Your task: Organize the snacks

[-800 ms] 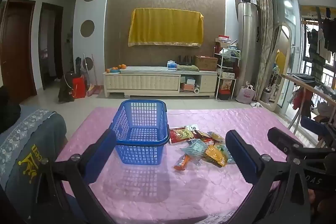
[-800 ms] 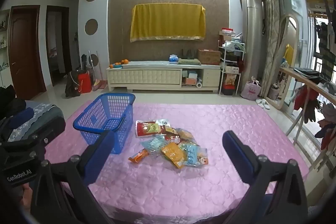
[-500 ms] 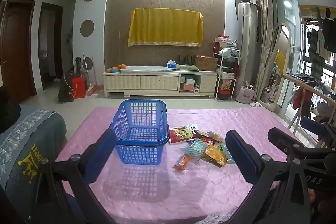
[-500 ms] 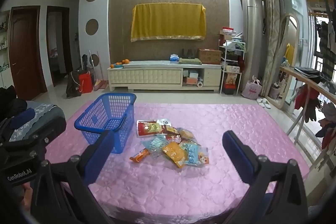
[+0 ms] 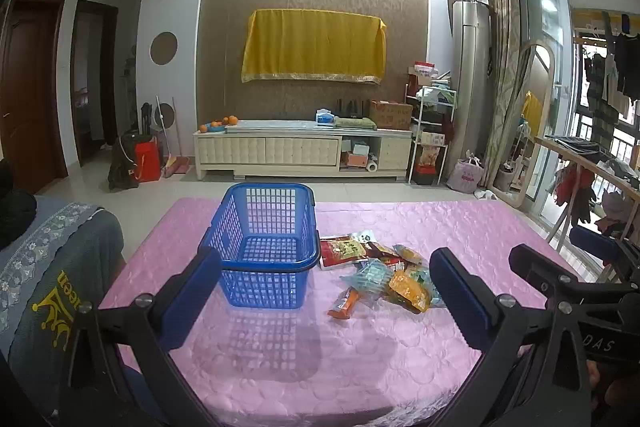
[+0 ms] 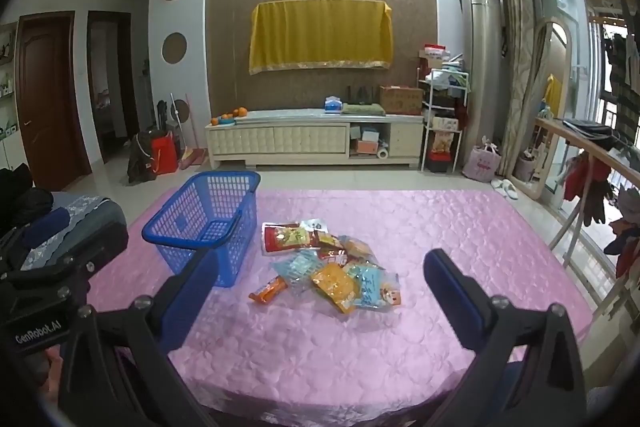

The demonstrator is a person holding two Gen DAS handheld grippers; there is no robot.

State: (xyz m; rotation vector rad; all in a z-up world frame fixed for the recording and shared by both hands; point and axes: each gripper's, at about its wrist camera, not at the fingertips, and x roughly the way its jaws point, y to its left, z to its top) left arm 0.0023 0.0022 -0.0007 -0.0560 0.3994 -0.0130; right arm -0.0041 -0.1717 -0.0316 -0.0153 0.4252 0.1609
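Note:
An empty blue plastic basket (image 5: 266, 243) stands on the pink table (image 5: 280, 367); it also shows in the right wrist view (image 6: 208, 219). A pile of snack packets (image 5: 380, 271) lies just right of the basket, and shows in the right wrist view (image 6: 332, 267). It includes a red packet (image 6: 286, 237), an orange bar (image 6: 268, 290) and a yellow packet (image 6: 336, 285). My left gripper (image 5: 326, 299) is open and empty, held above the near table. My right gripper (image 6: 320, 301) is open and empty, short of the pile.
A grey cushioned chair (image 5: 48, 267) stands at the table's left. A drying rack with clothes (image 6: 592, 187) stands to the right. A TV cabinet (image 6: 312, 141) lines the far wall.
The right gripper has drifted slightly closer to the snack pile. The left gripper has barely moved. Both stay open.

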